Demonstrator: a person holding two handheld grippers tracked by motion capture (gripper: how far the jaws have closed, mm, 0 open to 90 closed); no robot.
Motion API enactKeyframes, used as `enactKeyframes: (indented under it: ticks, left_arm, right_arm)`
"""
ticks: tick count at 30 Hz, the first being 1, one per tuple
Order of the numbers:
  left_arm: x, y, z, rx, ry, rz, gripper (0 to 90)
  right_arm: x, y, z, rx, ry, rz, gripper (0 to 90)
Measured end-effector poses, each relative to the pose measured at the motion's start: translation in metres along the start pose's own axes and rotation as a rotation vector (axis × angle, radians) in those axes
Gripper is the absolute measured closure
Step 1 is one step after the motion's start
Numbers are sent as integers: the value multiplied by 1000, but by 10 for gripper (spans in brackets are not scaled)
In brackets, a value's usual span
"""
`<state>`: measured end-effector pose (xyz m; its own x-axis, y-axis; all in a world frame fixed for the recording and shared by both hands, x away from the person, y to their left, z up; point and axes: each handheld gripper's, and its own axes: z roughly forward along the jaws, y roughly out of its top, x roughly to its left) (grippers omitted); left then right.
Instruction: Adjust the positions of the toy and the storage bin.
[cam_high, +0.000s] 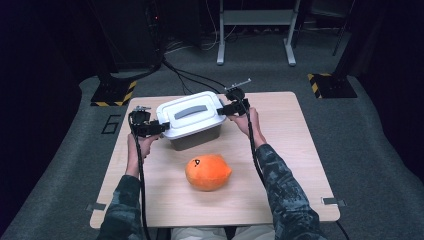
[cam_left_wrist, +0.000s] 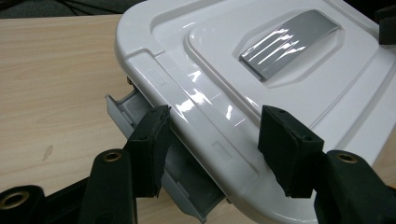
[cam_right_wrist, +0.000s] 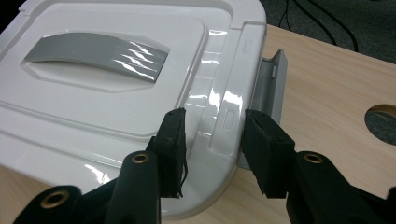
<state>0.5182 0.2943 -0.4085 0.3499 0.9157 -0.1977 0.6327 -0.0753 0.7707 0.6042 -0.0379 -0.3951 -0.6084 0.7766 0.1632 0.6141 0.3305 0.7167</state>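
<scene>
A grey box (cam_high: 195, 141) with a white lid (cam_high: 192, 117) stands at the table's middle back. The lid has a grey handle (cam_left_wrist: 287, 44) at its centre. My left gripper (cam_high: 159, 125) is at the lid's left end. Its jaws straddle the rim (cam_left_wrist: 212, 140), one pad outside by the flipped-out grey latch (cam_left_wrist: 122, 109), the other on top. My right gripper (cam_high: 226, 109) is at the lid's right end. It is shut across the rim (cam_right_wrist: 212, 144), beside the other open latch (cam_right_wrist: 271, 84). The handle (cam_right_wrist: 95, 49) lies beyond its jaws.
An orange plush toy (cam_high: 208, 172) lies on the wooden table (cam_high: 300, 165) in front of the box. A round hole (cam_right_wrist: 380, 123) is cut in the tabletop right of the box. Cables and stand feet lie on the floor behind.
</scene>
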Motion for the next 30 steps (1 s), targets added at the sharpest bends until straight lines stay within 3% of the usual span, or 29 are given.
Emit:
enactKeyframes:
  ticks: [21, 30]
  left_arm:
    - [-20, 9, 16, 17, -27, 43, 440]
    - [-31, 17, 24, 43, -38, 89, 440]
  right_arm:
    - [-14, -18, -22, -6, -31, 26, 585]
    - [-20, -27, -35, 2, -55, 35, 581]
